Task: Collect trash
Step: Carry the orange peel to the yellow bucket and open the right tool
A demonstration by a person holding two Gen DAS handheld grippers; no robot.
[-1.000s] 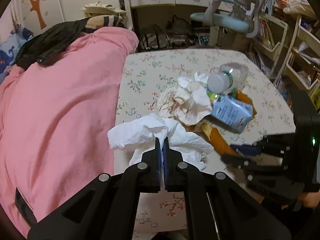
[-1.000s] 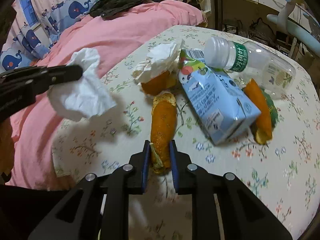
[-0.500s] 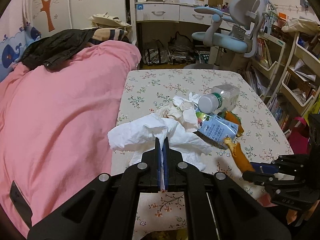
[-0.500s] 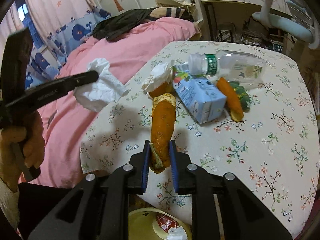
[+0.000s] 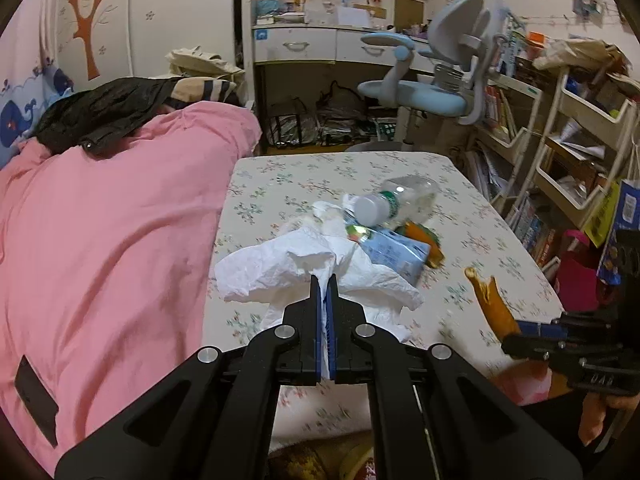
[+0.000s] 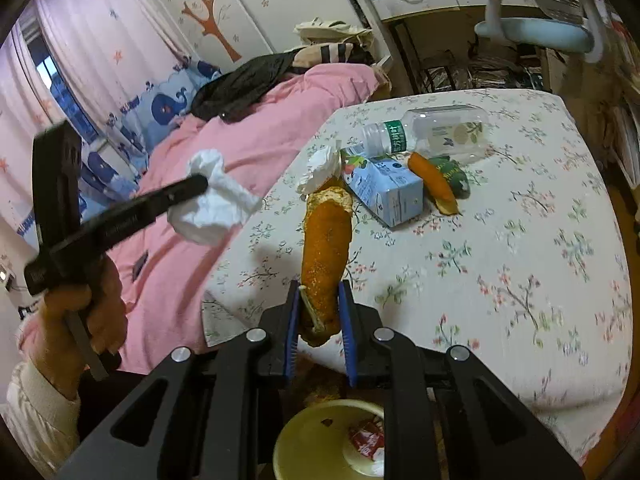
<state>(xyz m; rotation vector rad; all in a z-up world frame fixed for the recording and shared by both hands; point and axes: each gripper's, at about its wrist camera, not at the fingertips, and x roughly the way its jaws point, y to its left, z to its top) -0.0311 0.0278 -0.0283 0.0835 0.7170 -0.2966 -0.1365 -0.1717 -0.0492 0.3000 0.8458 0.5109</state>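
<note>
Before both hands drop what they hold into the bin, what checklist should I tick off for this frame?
1. Left gripper jaws shut on the tissue: ok.
2. Right gripper jaws clamped on the orange peel: ok.
3. Peel lifted clear of the table: ok, it hangs in the air past the near edge.
4. Yellow bin open below the right gripper: ok, it already holds a red wrapper.
5. Tissue directly over the bin: cannot tell; the bin is barely visible in the left view.
6. Table cleared: not ok; bottle, carton, another peel and another tissue remain.
</note>
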